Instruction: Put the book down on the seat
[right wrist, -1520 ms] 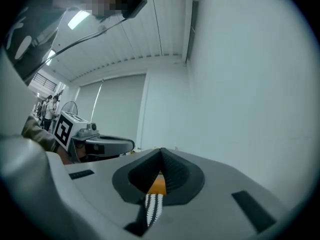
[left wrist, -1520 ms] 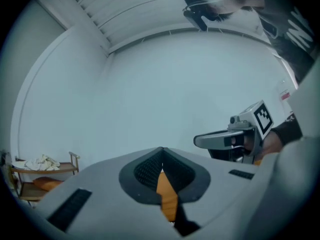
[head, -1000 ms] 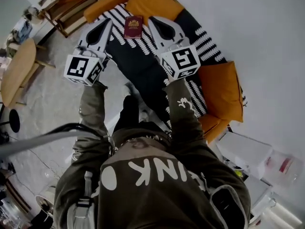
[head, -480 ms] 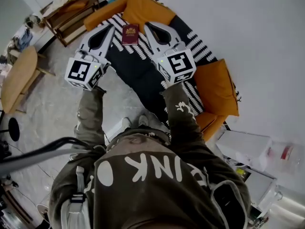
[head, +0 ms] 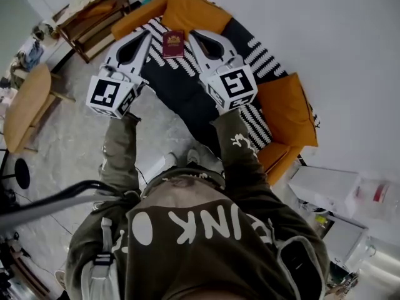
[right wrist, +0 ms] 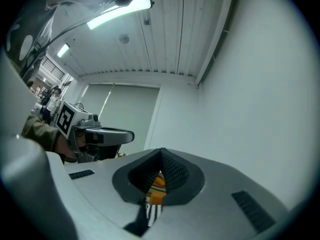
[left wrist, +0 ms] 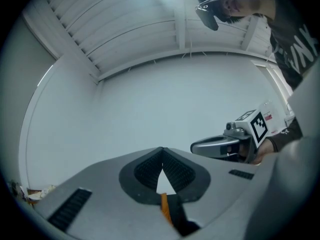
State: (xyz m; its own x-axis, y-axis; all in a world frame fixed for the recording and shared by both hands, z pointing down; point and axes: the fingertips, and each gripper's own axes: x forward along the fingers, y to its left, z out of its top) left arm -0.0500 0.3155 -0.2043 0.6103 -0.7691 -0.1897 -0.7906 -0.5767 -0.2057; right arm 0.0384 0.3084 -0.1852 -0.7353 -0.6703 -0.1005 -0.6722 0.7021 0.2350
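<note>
Lying flat on striped sofa seat [head: 180, 87]: maroon book [head: 173, 44], between both tool tips in head view, touched by neither. Left gripper [head: 145, 35] clenched, nothing between jaws. Right gripper [head: 192, 34] clenched too, empty. Orange cushion [head: 195, 10] just beyond book.

Large white letters run across the back of the person's dark hoodie [head: 206, 230]. In the head view "INK" reads clearly, with a round shape like an "O" set apart to its left. The left gripper view catches a slice of the same white lettering at its upper right, too cropped to read. The dark red book [head: 173, 44] carries a gold crest and print too small to read.
</note>
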